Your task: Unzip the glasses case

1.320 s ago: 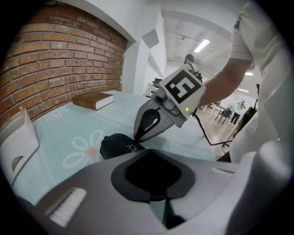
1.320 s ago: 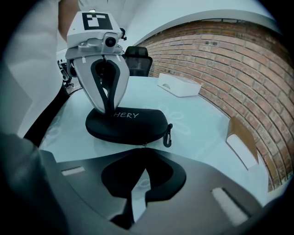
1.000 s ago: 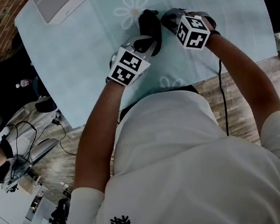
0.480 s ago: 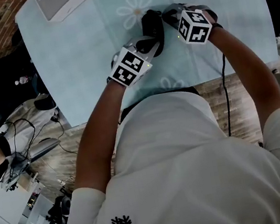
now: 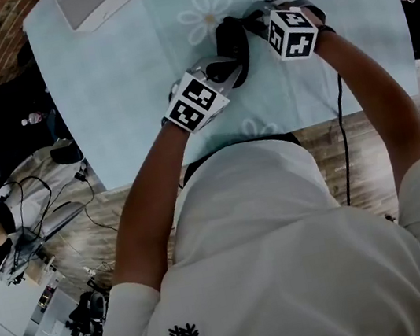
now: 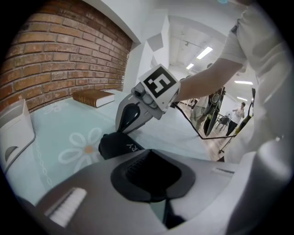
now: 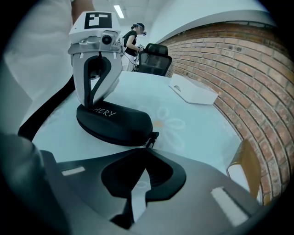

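Observation:
A black zipped glasses case (image 5: 230, 38) lies on the pale blue flowered cloth (image 5: 129, 65). In the right gripper view the case (image 7: 115, 123) shows white lettering on top and its zipper pull (image 7: 152, 137) at the near end. My left gripper (image 5: 230, 62) stands upright with its shut tips resting on the case's top beside the lettering (image 7: 93, 106). My right gripper (image 7: 144, 151) is shut on the zipper pull. In the left gripper view only the case's far end (image 6: 117, 146) shows, with my right gripper (image 6: 120, 131) touching it.
A white box (image 5: 96, 0) sits at the table's far left corner. A book (image 6: 94, 97) lies further along by the brick wall. The table's near edge (image 5: 216, 154) is close to the person's body. A black cable (image 5: 343, 141) hangs from my right gripper.
My right gripper has shifted slightly away from the person at the case's end. The left gripper and the case have stayed about where they were.

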{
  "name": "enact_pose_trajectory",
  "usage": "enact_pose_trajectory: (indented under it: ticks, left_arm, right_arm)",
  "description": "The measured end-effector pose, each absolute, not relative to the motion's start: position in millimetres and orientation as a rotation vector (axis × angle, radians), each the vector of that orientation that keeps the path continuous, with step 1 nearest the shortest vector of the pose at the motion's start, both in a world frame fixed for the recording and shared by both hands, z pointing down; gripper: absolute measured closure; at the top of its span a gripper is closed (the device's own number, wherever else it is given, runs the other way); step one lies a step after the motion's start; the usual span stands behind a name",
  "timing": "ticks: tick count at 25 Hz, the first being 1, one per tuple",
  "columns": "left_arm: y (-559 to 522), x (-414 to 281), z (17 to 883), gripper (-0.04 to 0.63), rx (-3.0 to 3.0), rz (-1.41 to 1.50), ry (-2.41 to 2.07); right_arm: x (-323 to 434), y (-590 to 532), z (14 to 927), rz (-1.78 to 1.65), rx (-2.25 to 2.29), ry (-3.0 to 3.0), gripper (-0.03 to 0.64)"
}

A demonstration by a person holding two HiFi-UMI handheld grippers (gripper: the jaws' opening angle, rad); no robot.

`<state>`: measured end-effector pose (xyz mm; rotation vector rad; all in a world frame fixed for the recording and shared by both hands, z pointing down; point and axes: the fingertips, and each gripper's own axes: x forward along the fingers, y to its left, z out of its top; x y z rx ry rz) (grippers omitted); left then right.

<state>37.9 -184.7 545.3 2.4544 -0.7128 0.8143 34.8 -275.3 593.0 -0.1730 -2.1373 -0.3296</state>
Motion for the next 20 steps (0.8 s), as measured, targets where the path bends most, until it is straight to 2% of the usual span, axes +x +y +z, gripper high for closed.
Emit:
enact_pose_trajectory:
  ticks: [20]
  left_arm:
    - [-185.1,38.8,545.2,0.543,2.458,0.797,-0.691]
  right_arm:
    - [18.0,-285.1,594.1,-0.439,-0.282,-2.073,0.615]
